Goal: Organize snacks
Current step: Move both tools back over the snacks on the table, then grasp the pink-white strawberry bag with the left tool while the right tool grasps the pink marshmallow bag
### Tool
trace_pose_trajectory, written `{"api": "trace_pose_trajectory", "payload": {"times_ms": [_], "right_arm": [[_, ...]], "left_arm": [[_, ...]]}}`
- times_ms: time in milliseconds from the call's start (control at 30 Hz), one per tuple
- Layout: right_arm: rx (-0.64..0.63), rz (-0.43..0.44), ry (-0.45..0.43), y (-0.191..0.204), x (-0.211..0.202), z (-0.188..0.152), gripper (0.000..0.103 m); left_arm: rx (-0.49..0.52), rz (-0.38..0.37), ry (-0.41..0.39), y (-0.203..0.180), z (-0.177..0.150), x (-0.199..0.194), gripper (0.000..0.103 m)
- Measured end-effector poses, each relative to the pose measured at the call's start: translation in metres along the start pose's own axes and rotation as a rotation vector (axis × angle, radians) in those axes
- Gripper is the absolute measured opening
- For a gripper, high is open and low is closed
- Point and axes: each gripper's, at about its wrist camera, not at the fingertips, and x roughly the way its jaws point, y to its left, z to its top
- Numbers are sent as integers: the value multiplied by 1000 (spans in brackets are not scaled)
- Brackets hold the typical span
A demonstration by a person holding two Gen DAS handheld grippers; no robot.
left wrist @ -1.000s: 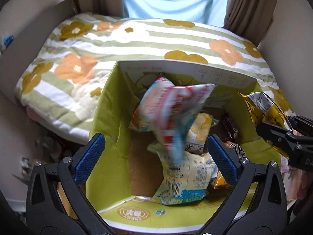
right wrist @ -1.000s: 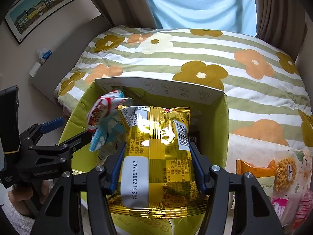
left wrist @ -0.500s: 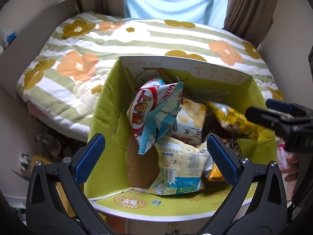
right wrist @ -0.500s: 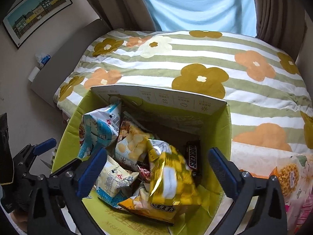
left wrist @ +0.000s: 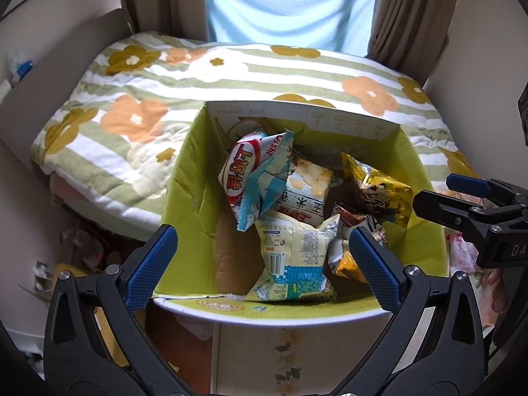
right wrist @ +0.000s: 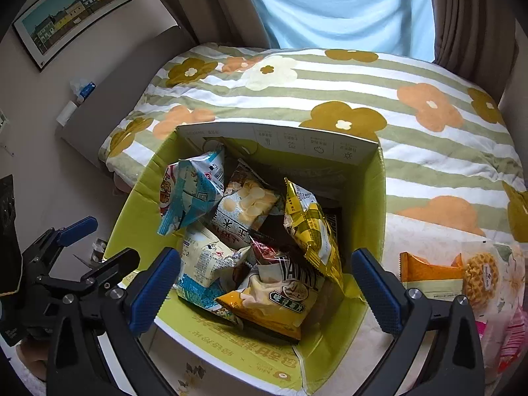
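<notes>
A green cardboard box [left wrist: 191, 198] [right wrist: 373, 204] stands open at the bed's near edge and holds several snack bags. A red-and-blue bag [left wrist: 254, 178] [right wrist: 188, 194] leans at the left inside. A gold foil bag [left wrist: 376, 191] [right wrist: 310, 227] lies at the right inside. My left gripper [left wrist: 262, 264] is open and empty above the box's near rim. My right gripper [right wrist: 265, 283] is open and empty above the box's near right side. Each gripper shows in the other's view.
The box rests against a bed with a flowered striped quilt [right wrist: 330, 99]. More snack packs [right wrist: 455, 274] lie on the bed to the right of the box. Curtains and a window are behind. A wall shelf [right wrist: 82, 99] stands at left.
The red-and-blue bag dropped from my left gripper into the box. My right gripper opened and the gold bag fell into the box. Both grippers have drawn back slightly.
</notes>
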Motion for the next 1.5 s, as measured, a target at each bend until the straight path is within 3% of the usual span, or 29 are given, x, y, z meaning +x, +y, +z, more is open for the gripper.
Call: {"api": "trace_pose_trajectory", "payload": {"times_ms": [433, 600, 833, 1133, 1367, 1500], "right_arm": [[63, -140, -97, -16, -72, -37, 103], [132, -199, -132, -48, -103, -52, 103], [260, -261, -183, -124, -146, -85, 103], [300, -338, -171, -211, -174, -123, 103], [335, -316, -123, -278, -178, -148, 103], [314, -306, -87, -307, -170, -156, 103]], "left_arm": [[94, -157, -40, -45, -12, -32, 103], [152, -212, -50, -84, -11, -37, 103], [213, -256, -58, -150, -10, -38, 103], [267, -300, 44, -257, -31, -12, 103], [270, -340, 148, -338, -58, 24, 103], [262, -323, 215, -376, -81, 51, 103]]}}
